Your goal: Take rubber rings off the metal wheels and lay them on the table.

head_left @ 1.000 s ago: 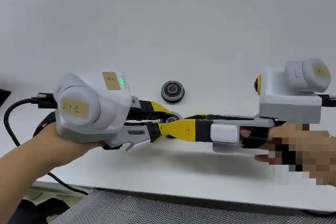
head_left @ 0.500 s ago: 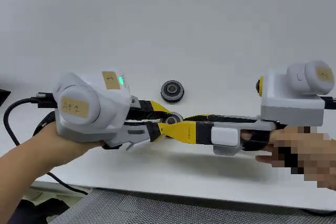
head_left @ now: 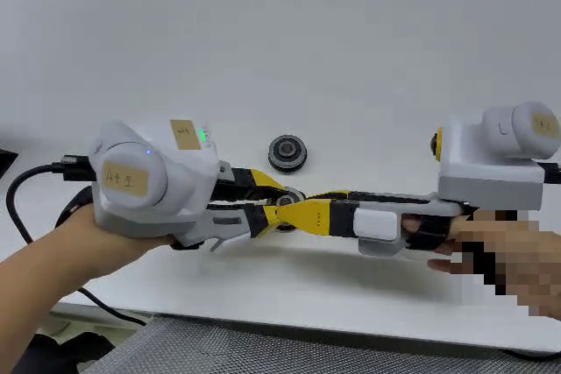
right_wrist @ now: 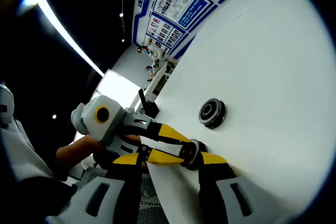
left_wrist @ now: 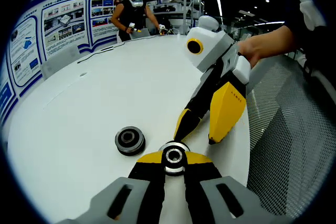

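Note:
My left gripper [left_wrist: 174, 160] is shut on a small metal wheel [left_wrist: 174, 156], which carries a black rubber ring around its rim and is held just above the table. In the head view the same wheel [head_left: 286, 201] sits where both pairs of yellow jaws meet. My right gripper [right_wrist: 190, 161] reaches in from the right with its jaws apart. One tip touches the wheel's rim and the other stands beside it. A second wheel [head_left: 287, 152] with its black ring lies flat on the white table [head_left: 368, 111] behind the grippers; the left gripper view also shows this second wheel [left_wrist: 129, 140].
The table's front edge [head_left: 351, 326] runs just below the grippers, with grey mesh flooring beyond it. A black cable [head_left: 22, 208] trails from the left gripper. A person [left_wrist: 134, 9] stands at the table's far end.
The right gripper has drifted slightly to the right and down. The wheel stays held in the left jaws, and the wheel on the table has not moved.

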The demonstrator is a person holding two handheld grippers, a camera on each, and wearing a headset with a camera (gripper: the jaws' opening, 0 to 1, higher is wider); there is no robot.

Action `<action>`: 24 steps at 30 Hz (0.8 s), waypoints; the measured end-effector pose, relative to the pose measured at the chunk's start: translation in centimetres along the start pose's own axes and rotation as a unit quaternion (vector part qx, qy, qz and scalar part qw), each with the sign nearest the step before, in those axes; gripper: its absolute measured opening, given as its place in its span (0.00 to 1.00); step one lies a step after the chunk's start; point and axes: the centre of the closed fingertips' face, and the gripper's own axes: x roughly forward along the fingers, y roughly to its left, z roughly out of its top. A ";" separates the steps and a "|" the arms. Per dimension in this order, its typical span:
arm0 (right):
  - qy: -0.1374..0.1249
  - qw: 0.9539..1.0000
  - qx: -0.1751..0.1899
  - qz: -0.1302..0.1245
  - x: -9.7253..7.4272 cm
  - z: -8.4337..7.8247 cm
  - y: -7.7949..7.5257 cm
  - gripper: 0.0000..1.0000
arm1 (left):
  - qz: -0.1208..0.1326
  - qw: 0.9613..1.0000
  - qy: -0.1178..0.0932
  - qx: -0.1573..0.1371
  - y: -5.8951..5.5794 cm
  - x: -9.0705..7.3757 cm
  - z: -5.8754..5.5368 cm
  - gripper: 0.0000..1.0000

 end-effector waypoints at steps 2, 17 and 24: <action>-0.001 1.000 0.005 -0.008 0.0 0.0 -0.5 0.39 | 0.000 1.000 0.000 0.000 0.0 0.0 0.0 0.12; 0.004 0.998 0.012 -0.054 0.0 0.0 -2.7 0.12 | 0.000 1.000 0.000 0.000 0.0 0.0 0.0 0.12; 0.005 0.998 0.011 -0.063 0.0 0.0 -3.2 0.07 | -0.001 1.000 0.000 0.000 0.0 0.0 0.0 0.12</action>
